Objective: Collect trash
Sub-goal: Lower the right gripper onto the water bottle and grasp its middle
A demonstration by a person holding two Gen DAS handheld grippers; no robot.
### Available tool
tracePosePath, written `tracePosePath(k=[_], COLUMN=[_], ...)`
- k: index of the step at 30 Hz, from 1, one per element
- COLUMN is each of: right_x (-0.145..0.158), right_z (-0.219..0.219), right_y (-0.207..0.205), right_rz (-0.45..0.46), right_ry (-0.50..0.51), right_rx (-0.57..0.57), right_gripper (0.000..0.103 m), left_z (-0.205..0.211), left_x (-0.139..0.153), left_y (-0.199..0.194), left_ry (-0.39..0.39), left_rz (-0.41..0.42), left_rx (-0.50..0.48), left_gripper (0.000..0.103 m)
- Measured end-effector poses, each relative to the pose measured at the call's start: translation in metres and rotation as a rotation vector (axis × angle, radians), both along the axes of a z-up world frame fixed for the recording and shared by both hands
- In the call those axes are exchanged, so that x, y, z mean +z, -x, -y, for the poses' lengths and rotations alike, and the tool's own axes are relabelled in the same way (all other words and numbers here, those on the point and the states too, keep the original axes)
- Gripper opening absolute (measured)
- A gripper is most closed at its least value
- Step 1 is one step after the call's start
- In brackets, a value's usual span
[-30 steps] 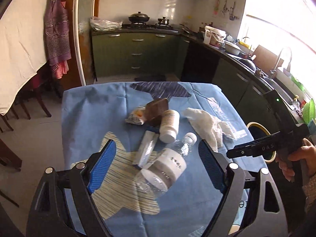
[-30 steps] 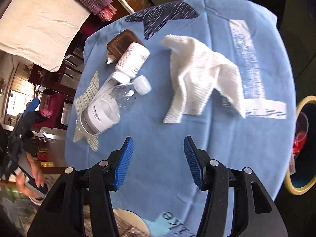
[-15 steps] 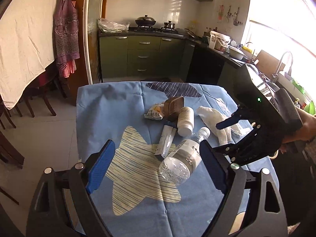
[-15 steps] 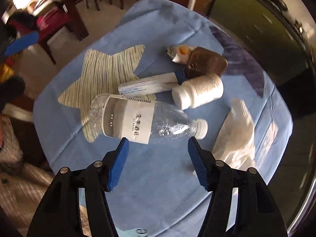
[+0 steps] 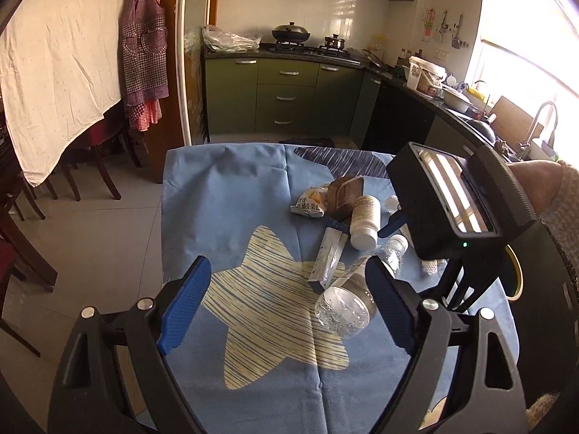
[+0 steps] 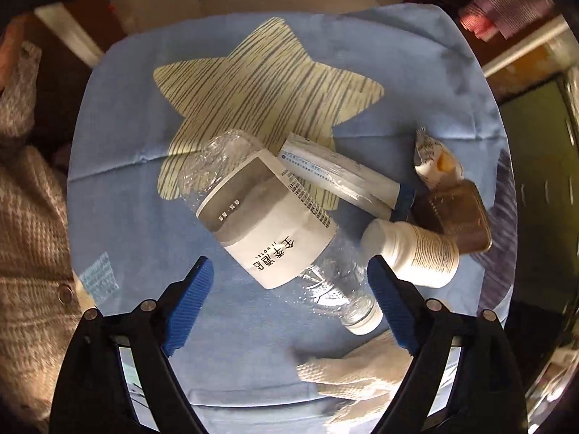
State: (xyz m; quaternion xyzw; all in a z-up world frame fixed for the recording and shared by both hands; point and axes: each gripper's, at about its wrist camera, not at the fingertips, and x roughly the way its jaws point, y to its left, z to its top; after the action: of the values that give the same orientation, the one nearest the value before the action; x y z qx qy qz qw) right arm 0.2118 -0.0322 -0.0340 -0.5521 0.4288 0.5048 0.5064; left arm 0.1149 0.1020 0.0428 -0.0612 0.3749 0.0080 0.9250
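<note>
My right gripper (image 6: pixel 289 300) hangs over the counter (image 6: pixel 119 137) with jaws wide apart, nothing held. The clear plastic water bottle (image 6: pixel 267 217) lies on its side right under it, white-and-grey label up, white cap end between the blue pads (image 6: pixel 188 300) in view but not touching them as far as I can tell. My left gripper (image 5: pixel 286 307) is also spread wide and holding nothing, sitting back over the near part of the counter, above the striped star print on the blue cloth.

Trash is clustered on the counter's middle: a white pill bottle (image 6: pixel 416 253) on its side just beside the water bottle's neck, a long white tube box (image 6: pixel 343 181) lying against the water bottle's far side, a brown square package (image 6: pixel 456 217) touching the pill bottle, and a crumpled snack wrapper (image 6: pixel 434 162) next to that. A white knit cloth (image 6: pixel 362 376) lies at the near edge (partly hidden by my right gripper's frame). From the left wrist view a yellow-rimmed bin (image 5: pixel 515 275) peeks out past the counter's right side.
</note>
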Motion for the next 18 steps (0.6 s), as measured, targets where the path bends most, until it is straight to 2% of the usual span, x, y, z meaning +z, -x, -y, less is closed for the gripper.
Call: tracePosePath(k=[2,8,13,18], right_x=[-0.005,-0.026,-0.035,-0.048], right_z=[-0.003,-0.011,-0.014,0.003], right_y=[0.004,0.006,-0.001,-0.001], right_rz=[0.009,-0.006,-0.055,-0.121], right_ry=[0.017,0.102,0.129,0.227], right_rx=[0.059,0.135,0.107,0.043], right_gripper=[0.086,0.085,0.084,0.08], left_z=[-0.002,-0.005,-0.008,-0.008], left_x=[0.0,0.0,-0.002,-0.002], left_y=[-0.002,-0.003,-0.004,-0.005], left_ry=[-0.001,-0.001,0.006,0.006], left_rz=[-0.005,-0.014,-0.024,-0.024], left_rx=[0.012,0.027,0.03,0.018], left_gripper=[0.082,0.083,0.082,0.082])
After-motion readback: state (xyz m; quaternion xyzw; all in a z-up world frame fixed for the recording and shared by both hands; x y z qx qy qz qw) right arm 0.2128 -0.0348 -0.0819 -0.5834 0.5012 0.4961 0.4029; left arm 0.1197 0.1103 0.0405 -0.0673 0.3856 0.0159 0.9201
